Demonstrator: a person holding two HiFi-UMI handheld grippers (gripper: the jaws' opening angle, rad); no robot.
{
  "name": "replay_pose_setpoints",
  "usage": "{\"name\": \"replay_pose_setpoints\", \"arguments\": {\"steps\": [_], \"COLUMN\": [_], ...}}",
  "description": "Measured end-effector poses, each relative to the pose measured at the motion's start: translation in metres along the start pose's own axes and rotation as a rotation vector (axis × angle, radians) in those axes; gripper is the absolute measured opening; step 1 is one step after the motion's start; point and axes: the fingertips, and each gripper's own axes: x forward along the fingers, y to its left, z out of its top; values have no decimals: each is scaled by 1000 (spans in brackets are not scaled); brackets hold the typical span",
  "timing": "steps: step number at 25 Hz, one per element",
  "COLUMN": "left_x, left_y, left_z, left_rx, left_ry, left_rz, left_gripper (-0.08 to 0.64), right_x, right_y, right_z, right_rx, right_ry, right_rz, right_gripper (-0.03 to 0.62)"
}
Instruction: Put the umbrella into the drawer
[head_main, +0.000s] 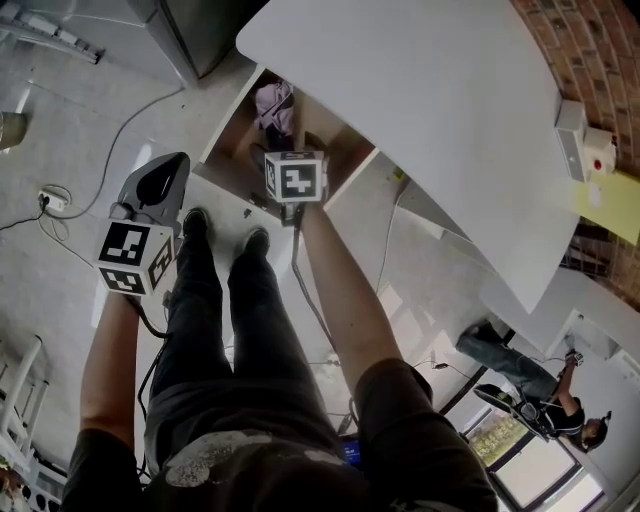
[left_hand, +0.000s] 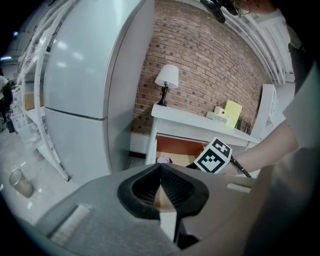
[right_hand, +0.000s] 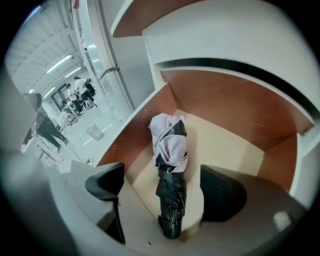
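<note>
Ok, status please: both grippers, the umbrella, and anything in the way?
Right gripper open, jaws either side of the umbrella, not pressing it. Left gripper shut, empty. Umbrella lies folded inside the open drawer. Nothing blocking seen.

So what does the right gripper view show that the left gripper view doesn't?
Only the right gripper view: the whole umbrella lying in the drawer, seen between the right gripper's open jaws. Only the left gripper view: the fridge, lamp, brick wall and the left gripper's shut jaws. Both: the open drawer and the umbrella's pale end.
</note>
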Motion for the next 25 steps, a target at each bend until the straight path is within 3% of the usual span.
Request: {"name": "replay_pose_setpoints", "arguments": {"steps": [10,14,19,23,25], "left_x": [-53,-79,-97,-103,-104], "left_y": [-43,-53,-69,-80,-87], "left_z": [38,52,72,93,105], "left_rx": [34,9,32,55,76], "left_ry": [-83,-104,-119,-143,-154], "left_rz": [54,81,104,103,88], "left_gripper": [11,11,11,11,11], "right_x": [-100,-141,-186,-222,-239], "right_y": [31,30,32,27,22], "right_z": [28,39,49,58,65], "right_rx": [11,11,-3,29,56], "right_ry": [-137,-153,-195,-241,-275], "right_rz": [111,98,111,94,72], "right_gripper": [469,469,460,411,330]}}
